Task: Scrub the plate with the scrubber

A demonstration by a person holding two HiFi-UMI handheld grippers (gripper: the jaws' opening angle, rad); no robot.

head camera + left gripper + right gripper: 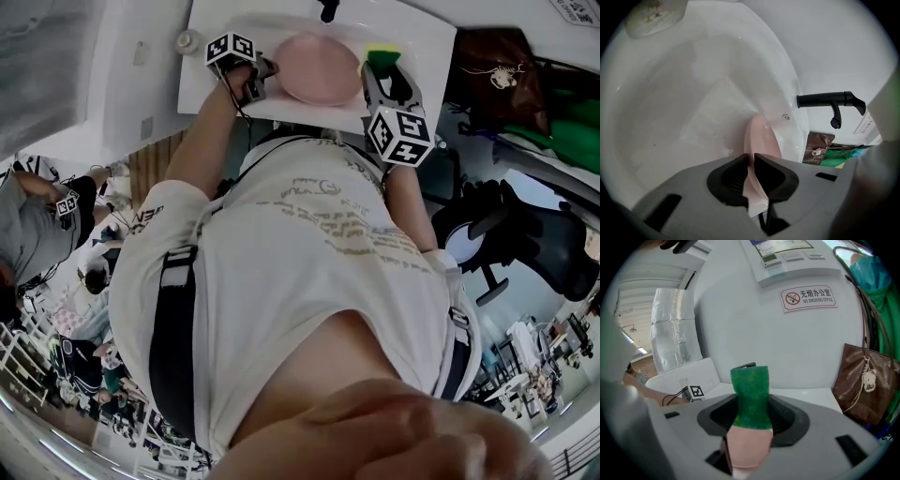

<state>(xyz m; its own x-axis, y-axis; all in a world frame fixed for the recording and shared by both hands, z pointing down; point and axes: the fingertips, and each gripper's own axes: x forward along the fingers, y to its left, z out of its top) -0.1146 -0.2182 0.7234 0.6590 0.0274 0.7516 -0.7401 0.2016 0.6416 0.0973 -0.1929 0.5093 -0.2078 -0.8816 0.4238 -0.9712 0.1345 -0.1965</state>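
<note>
Pink plate pinched in the sink, scrubber clamped just beside it.
Left gripper [750,161] is closed on the rim of the smooth round plate [761,138], which stands edge-up in the glossy white sink [670,117]. Right gripper [751,420] squeezes the scrubber [750,390], rough green pad over pink sponge. Black faucet [825,99], white wall [754,324].

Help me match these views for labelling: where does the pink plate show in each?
Head view: pink plate at top centre.
Left gripper view: lower centre, edge-on, clamped in the left gripper.
Right gripper view: not in it.
Shared landmark: brown bag, at the right in all three.
</note>
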